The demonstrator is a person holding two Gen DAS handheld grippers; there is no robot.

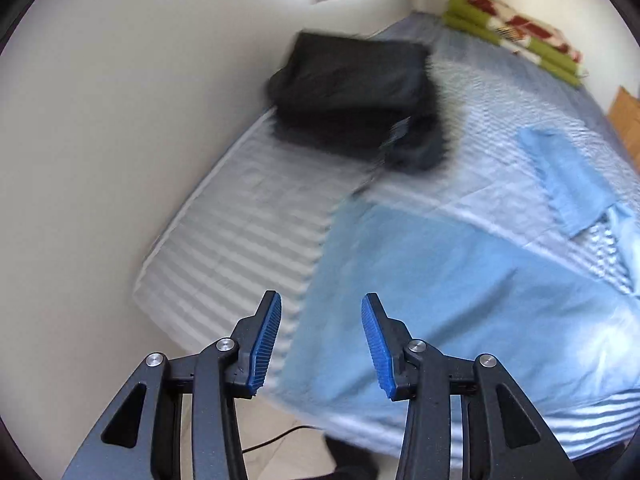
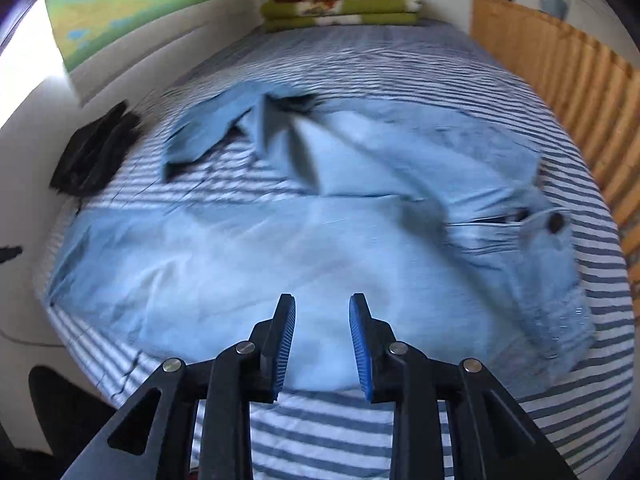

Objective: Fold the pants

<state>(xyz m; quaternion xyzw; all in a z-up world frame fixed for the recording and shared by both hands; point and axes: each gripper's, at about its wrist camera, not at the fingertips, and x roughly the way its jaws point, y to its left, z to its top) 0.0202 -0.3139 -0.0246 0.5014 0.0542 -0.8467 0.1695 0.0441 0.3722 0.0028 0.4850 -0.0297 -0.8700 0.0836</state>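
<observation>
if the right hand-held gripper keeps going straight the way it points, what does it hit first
Most likely the light blue pants spread on the striped bed. The right hand-held gripper is open and empty, with pants fabric showing between its fingers. Depth is unclear in the blurred fisheye view.

Both views are bright with soft daylight. In the right wrist view the light comes from the upper left, where a patch of wall [image 2: 24,52] is blown out to plain white; in the left wrist view the pale wall [image 1: 120,100] is evenly lit. Motion blur smears the striped bed sheet [image 1: 248,248], the dark folded clothes [image 1: 352,96] and the light blue pants [image 2: 280,240], while the blue pads [image 2: 286,344] near the lens stay sharp (ridges clearly readable). Fisheye distortion bows the bed edges and the wooden slatted board [image 2: 580,104], and black vignette fills the corners. Shadows are soft and shallow in the pants' creases.
</observation>
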